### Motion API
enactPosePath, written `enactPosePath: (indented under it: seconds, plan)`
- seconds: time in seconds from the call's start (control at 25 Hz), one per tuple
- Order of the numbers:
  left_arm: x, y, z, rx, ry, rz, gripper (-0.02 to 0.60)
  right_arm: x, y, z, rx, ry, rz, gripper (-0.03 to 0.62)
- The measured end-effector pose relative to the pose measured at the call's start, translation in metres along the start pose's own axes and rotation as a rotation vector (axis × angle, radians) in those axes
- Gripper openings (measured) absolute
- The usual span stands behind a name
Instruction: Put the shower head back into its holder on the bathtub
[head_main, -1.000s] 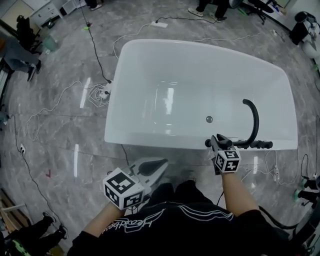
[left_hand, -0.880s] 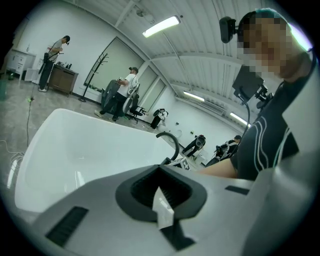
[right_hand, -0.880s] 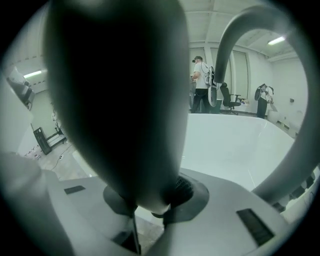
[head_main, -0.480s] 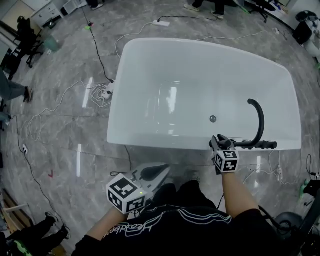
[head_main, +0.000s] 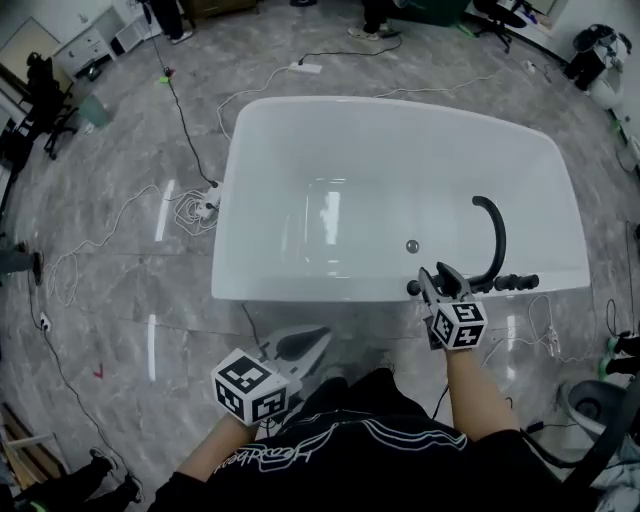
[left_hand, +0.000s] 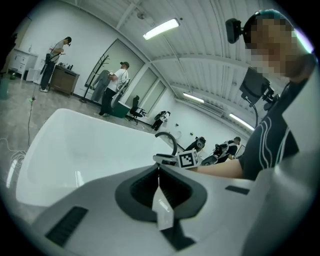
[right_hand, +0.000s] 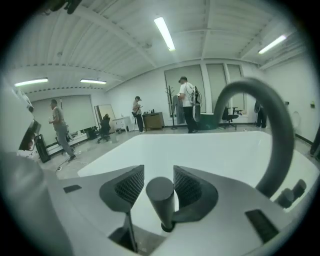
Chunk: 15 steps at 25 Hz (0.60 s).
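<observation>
Shower head (right_hand: 160, 199) upright at the bathtub's (head_main: 300, 293) near rim.
The right gripper's (head_main: 436, 273) fingers, just opened wide, flank it; the left gripper's (left_hand: 159, 169) are closed, empty.

The white tub (head_main: 300, 150) filled the centre, its black spout (head_main: 497, 235) at 3 o'clock. At 4 o'clock the right gripper (head_main: 440, 277) had just parted its jaws round the shower head (head_main: 447, 291). The left gripper (head_main: 318, 340) hung at 7 o'clock, jaws together.
</observation>
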<state>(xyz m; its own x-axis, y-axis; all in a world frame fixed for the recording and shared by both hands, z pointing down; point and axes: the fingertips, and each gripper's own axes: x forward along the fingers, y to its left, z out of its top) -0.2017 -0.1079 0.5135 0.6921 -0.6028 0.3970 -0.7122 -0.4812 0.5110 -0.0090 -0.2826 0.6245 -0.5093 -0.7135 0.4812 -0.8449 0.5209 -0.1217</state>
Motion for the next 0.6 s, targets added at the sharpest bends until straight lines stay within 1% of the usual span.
enactPosePath:
  seconds: [0.08, 0.16, 0.28, 0.4, 0.48, 0.56, 0.6]
  plan:
    - [0.003, -0.008, 0.008, 0.020, -0.011, -0.028, 0.006, -0.027, 0.004, 0.026, -0.021, -0.056, 0.014, 0.170]
    - [0.007, -0.021, 0.014, 0.038, -0.020, -0.063, 0.006, -0.060, 0.017, 0.054, -0.044, -0.109, 0.072, 0.172]
    - [0.010, -0.047, 0.026, 0.085, -0.031, -0.122, 0.006, -0.109, 0.057, 0.090, -0.102, -0.138, 0.230, 0.171]
    - [0.011, -0.078, 0.044, 0.172, -0.047, -0.176, 0.006, -0.156, 0.101, 0.120, -0.156, -0.151, 0.390, 0.170]
    - [0.009, -0.104, 0.051, 0.225, -0.049, -0.216, 0.006, -0.189, 0.128, 0.132, -0.158, -0.169, 0.494, 0.164]
    - [0.005, -0.129, 0.049, 0.261, -0.046, -0.251, 0.006, -0.217, 0.153, 0.134, -0.148, -0.194, 0.586, 0.108]
    - [0.001, -0.140, 0.044, 0.274, -0.047, -0.265, 0.006, -0.229, 0.164, 0.127, -0.143, -0.191, 0.626, 0.087]
